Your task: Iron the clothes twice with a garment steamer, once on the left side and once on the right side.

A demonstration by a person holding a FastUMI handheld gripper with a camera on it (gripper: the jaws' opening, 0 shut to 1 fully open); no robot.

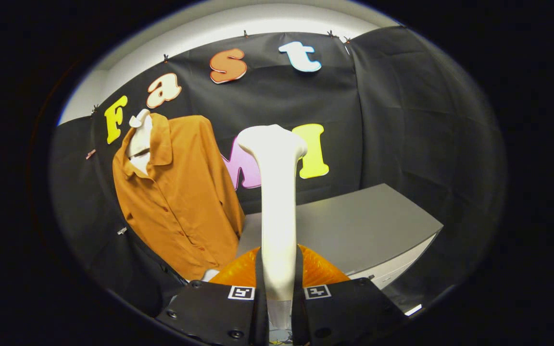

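A white garment steamer (277, 202) stands upright between my fingers, its handle clamped from both sides and its head at the top. My gripper (279, 290) is shut on that handle. An orange button-up shirt (181, 197) hangs on a white mannequin bust (140, 139) to the left of the steamer and further back, against the black cloth wall. The steamer head is apart from the shirt, to its right. The lower hem of the shirt reaches down near my left finger.
A grey table (354, 226) stands behind the steamer and to its right, with a white front edge. Black cloth walls close the booth on the left, back and right.
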